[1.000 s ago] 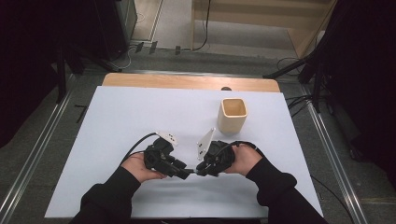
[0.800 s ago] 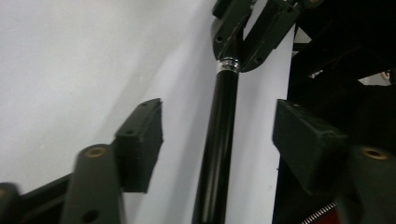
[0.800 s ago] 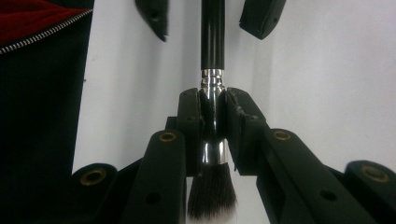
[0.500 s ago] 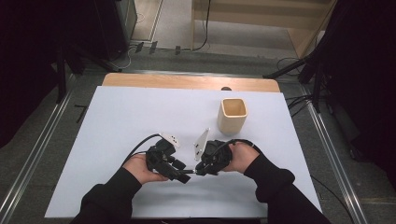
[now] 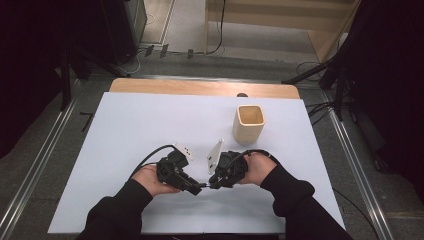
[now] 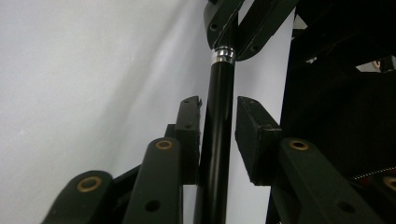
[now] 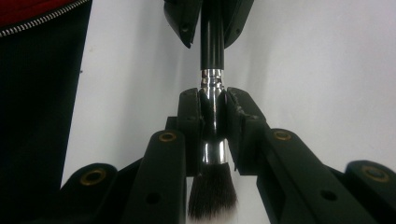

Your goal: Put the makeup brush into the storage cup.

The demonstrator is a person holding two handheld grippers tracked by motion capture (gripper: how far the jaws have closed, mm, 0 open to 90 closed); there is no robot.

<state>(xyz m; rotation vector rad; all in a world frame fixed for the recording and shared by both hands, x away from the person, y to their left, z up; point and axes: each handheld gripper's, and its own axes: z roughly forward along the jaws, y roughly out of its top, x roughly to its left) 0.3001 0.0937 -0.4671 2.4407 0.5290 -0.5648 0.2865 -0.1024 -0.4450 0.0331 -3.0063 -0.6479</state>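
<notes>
**Desk:** What have you got in hand?

**Me:** A makeup brush, held level just above the bench, at the near middle, between my two claws. My right claw is clamped on the silver ferrule of the brush; I see both pads pressed flat against the metal, with the bristles hanging toward the camera, dark and going pale at the tips.

**Desk:** And the left?

**Me:** My left claw sits around the black handle. Its jaws have just been closing in. In the left gripper view one pad lies against the handle, while a sliver of white bench shows between the handle and the other pad, so I do not call that a grip yet.

**Desk:** Where are the hands?

**Me:** In the high view my left hand and right hand face each other tip to tip, claws nearly meeting over the white sheet.

**Desk:** Anything else on the bench?

**Me:** A pale square cup stands upright, farther off and to the right, just beyond my right hand and apart from the brush.
</notes>
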